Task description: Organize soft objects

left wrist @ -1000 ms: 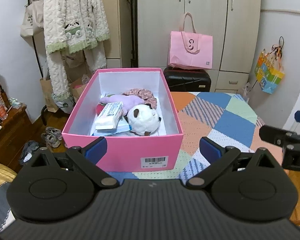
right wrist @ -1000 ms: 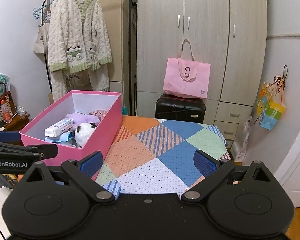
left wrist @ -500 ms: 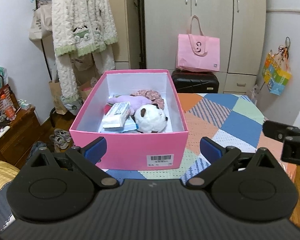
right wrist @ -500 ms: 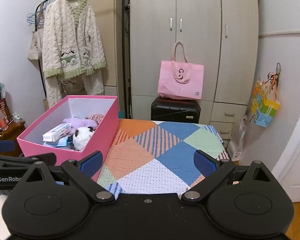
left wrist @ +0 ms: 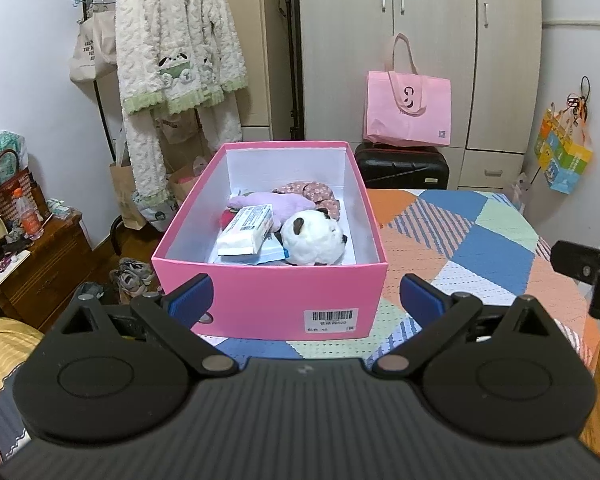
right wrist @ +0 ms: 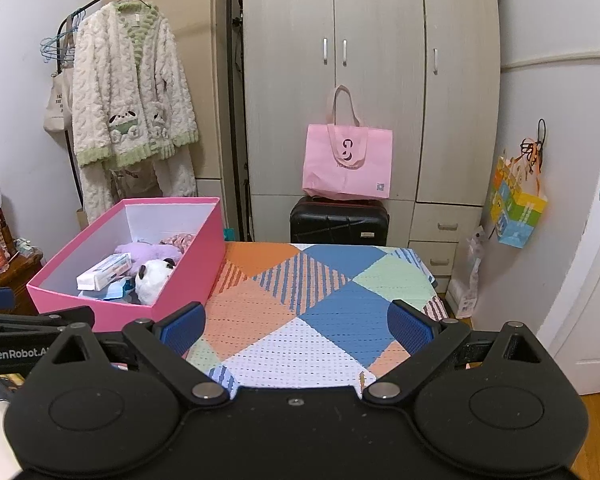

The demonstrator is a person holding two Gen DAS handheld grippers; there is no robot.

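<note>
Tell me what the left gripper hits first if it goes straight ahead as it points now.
Most likely the near wall of the pink box. The open left gripper points squarely at it, with nothing between the fingers. Depth is hard to judge.

"GenRobot.A" stands in white on the left gripper (right wrist: 36, 330), left of the pink box (left wrist: 260, 300), whose barcode label (left wrist: 331, 320) perhaps reads "40"; its other print is too small.

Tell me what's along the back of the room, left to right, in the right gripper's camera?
Fluffy white cardigan → pink tote bag sitting on the black suitcase → colourful paper bag hanging on the wall.
</note>
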